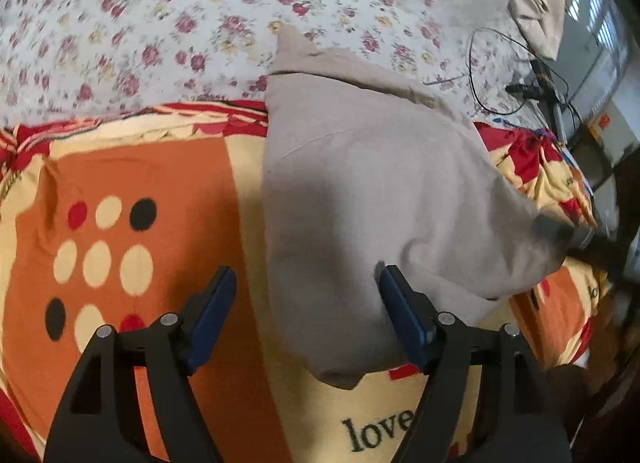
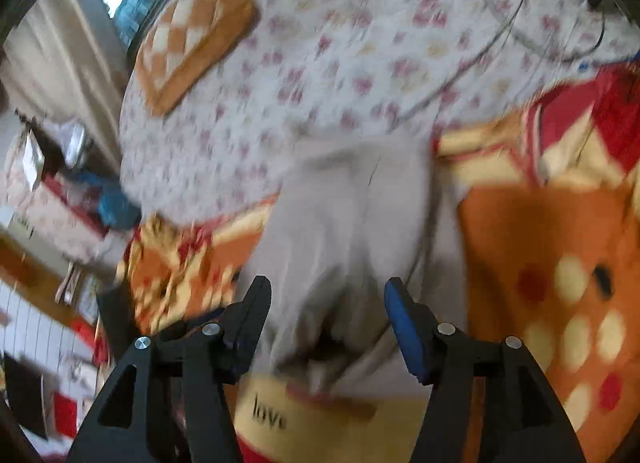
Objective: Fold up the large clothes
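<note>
A beige-grey garment lies folded lengthwise on an orange, red and cream blanket on the bed. In the left wrist view my left gripper is open, its blue pads spread over the garment's near left edge, holding nothing. In the blurred right wrist view the same garment runs away from me, bunched at its near end. My right gripper is open above that bunched end, its jaws on either side of it without closing on the cloth.
A floral sheet covers the far bed. A black cable and a small device lie at the right. A checked orange cushion sits at the far left. The bed's edge and room clutter are left.
</note>
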